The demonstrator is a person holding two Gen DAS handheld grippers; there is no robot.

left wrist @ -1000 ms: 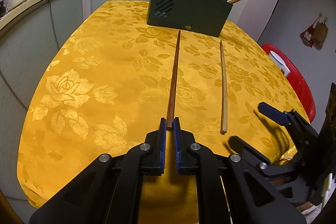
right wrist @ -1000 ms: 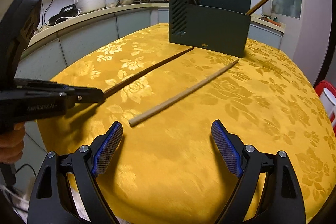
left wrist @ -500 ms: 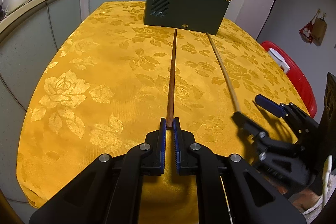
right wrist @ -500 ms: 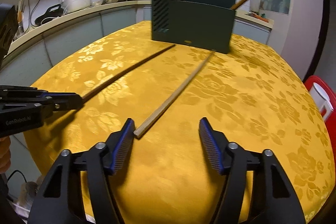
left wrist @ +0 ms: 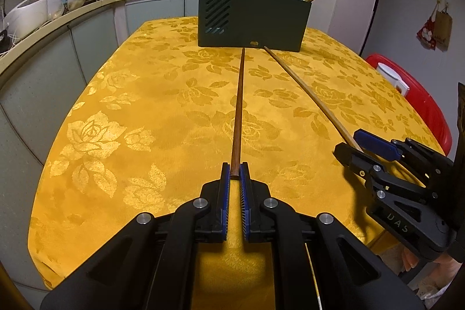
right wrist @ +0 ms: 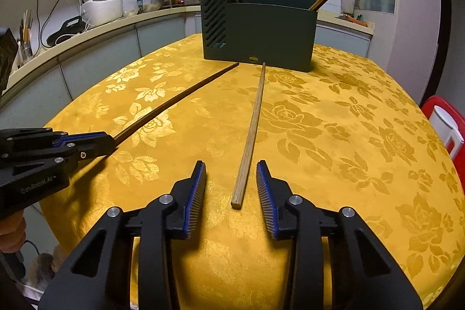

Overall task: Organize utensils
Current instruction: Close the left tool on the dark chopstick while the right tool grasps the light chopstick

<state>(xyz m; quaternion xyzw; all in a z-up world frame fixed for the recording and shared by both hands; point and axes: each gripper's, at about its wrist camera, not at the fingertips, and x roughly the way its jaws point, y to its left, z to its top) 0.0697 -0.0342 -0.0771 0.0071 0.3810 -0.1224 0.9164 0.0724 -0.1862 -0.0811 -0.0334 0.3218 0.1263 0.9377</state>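
My left gripper [left wrist: 234,169] is shut on the near end of a dark brown chopstick [left wrist: 238,112], which lies along the yellow tablecloth toward the dark green utensil holder [left wrist: 252,16]. It also shows in the right wrist view [right wrist: 174,102], held by the left gripper [right wrist: 109,140]. A light bamboo chopstick [right wrist: 251,132] lies on the cloth, its near end between the open jaws of my right gripper [right wrist: 231,175], untouched. In the left wrist view the bamboo chopstick [left wrist: 308,92] runs to the right gripper [left wrist: 353,144]. The holder [right wrist: 258,34] holds several chopsticks.
The table's yellow rose-patterned cloth [left wrist: 130,106] drops off at the near and left edges. A kitchen counter with a rice cooker [right wrist: 101,7] curves along the left. A red stool [left wrist: 412,95] stands right of the table.
My right gripper has moved in until its jaws straddle the bamboo chopstick's near end, and they have narrowed. The left gripper stays shut on the dark chopstick.
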